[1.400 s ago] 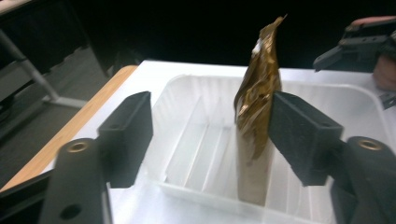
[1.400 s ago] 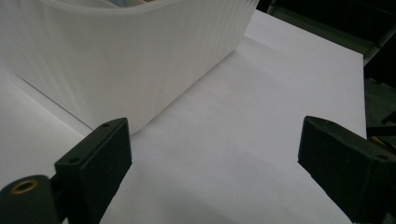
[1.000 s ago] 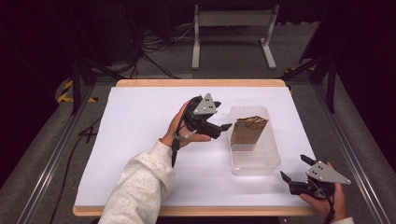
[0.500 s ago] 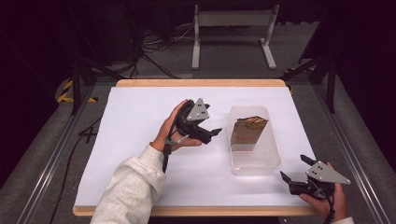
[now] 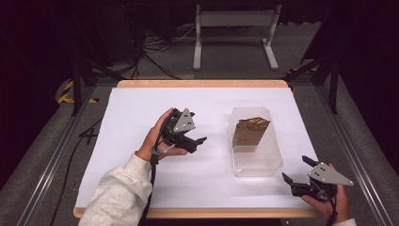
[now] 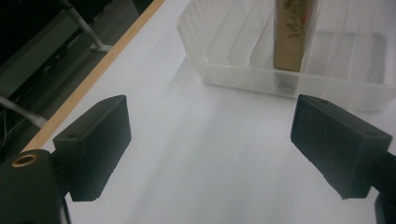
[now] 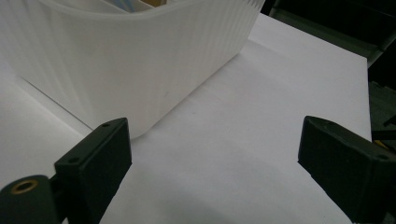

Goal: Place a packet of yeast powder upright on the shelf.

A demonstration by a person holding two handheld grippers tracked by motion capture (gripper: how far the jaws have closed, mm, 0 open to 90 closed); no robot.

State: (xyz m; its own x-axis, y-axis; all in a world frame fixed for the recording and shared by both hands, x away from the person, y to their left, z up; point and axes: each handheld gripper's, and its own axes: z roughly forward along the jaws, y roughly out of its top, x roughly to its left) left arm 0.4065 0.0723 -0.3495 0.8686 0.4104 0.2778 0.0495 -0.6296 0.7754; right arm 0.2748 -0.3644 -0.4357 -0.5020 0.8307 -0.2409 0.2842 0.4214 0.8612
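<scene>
A clear plastic container (image 5: 256, 160) sits right of centre on the white table top (image 5: 136, 108). A brown paper packet (image 5: 249, 133) stands upright inside it. To its left, my left gripper (image 5: 198, 133) points at the container, a short gap away. Its jaws have just been opening and stand wide with nothing between them. The left gripper view shows this gripper (image 6: 210, 135) over bare white surface, facing the container (image 6: 243, 70) and packet (image 6: 294, 32). My right gripper (image 5: 297, 169) rests open at the near right corner. In its own view, the right gripper (image 7: 215, 158) is beside the container wall (image 7: 130, 56).
The table has a wooden edge (image 5: 197, 84) all round. Behind it stand a white metal frame (image 5: 235, 28) and loose cables (image 5: 155, 52) on the dark floor. Grey rails (image 5: 51, 155) run along both sides of the table.
My left gripper has drawn back from the container, moving left and toward the near edge, slightly lower. The right gripper has stayed put.
</scene>
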